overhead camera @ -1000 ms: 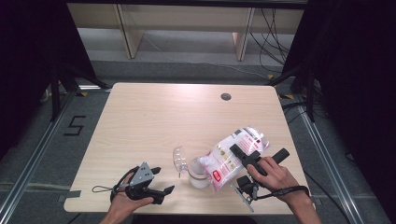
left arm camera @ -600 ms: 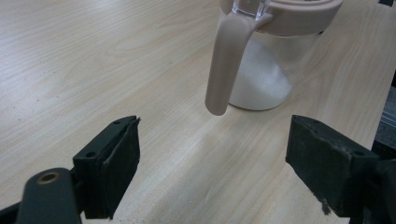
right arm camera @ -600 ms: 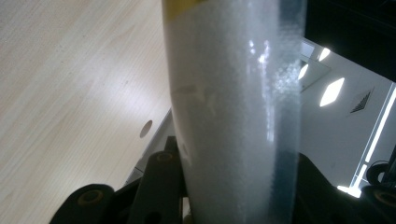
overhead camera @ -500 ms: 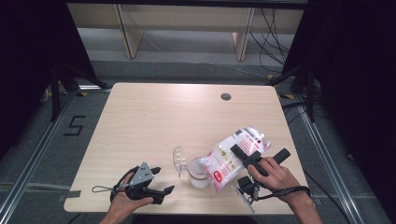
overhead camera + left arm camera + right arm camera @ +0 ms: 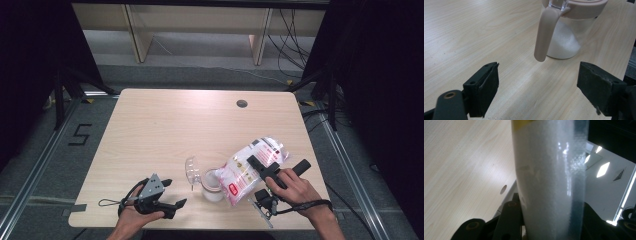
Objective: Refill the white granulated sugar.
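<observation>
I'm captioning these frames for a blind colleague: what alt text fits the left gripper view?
A clear jar with a beige lid rim and a beige handle stands on a light wooden table, partly filled with white granules. The left gripper points at it, its two black jaws wide apart and holding nothing.

- The table (image 5: 165, 135) is showing a pale wood-grain top, smooth and matt, with a soft sheen under the light.
- The jar (image 5: 570, 37) is looking like clear glossy plastic, and its rim and handle (image 5: 546, 32) are looking like matt beige plastic.
- The bag (image 5: 250, 170) is shining like thin glossy plastic film, with fine white grains inside.
- The left gripper (image 5: 539, 87) is carrying matt black pads (image 5: 599, 87) with slightly rough edges.
</observation>
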Motion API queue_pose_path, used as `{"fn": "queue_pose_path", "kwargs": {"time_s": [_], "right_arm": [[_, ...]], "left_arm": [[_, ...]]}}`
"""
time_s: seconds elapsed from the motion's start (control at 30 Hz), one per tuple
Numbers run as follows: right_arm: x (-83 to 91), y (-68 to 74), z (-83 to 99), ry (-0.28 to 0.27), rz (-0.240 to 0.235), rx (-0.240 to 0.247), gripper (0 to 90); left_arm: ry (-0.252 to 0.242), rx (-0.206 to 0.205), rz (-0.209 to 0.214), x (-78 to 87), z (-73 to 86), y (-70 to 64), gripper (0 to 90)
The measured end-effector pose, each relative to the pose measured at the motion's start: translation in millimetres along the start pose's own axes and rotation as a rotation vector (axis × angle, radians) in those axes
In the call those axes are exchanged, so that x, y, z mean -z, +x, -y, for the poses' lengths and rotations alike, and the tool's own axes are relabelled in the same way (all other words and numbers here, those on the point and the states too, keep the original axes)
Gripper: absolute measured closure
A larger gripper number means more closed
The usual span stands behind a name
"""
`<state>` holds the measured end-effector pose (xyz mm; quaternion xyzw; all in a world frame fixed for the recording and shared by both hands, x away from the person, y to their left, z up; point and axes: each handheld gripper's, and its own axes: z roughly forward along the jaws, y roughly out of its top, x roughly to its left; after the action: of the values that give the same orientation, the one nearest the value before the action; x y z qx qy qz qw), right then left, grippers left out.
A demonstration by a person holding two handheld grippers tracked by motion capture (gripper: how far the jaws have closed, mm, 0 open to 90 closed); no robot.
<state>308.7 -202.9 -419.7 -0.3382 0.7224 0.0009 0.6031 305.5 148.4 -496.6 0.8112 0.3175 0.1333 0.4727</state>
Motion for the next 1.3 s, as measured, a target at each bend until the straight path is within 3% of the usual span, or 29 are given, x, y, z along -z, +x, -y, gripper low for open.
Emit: {"fn": "queue_pose_path", "kwargs": {"time_s": [0.6, 0.9, 0.93, 1.3], "right_arm": [[2.2, -1.5, 2.0, 0.007, 0.003, -0.002, 72.6], [2.1, -4.6, 2.4, -0.006, 0.006, 0.037, 72.7], [3.0, -2.6, 2.0, 0.004, 0.003, 0.007, 72.7], [2.9, -1.4, 1.0, -0.001, 0.002, 0.000, 72.8]], "left_arm": [[0.000, 0.001, 0.000, 0.1, 0.0, 0.0, 17.2], [0.000, 0.001, -0.001, 0.1, 0.0, 0.0, 17.1], [0.001, -0.004, 0.000, 0.2, -0.1, 0.2, 17.1], [0.009, -0.009, -0.005, 0.9, -0.4, 0.6, 17.2]]}}
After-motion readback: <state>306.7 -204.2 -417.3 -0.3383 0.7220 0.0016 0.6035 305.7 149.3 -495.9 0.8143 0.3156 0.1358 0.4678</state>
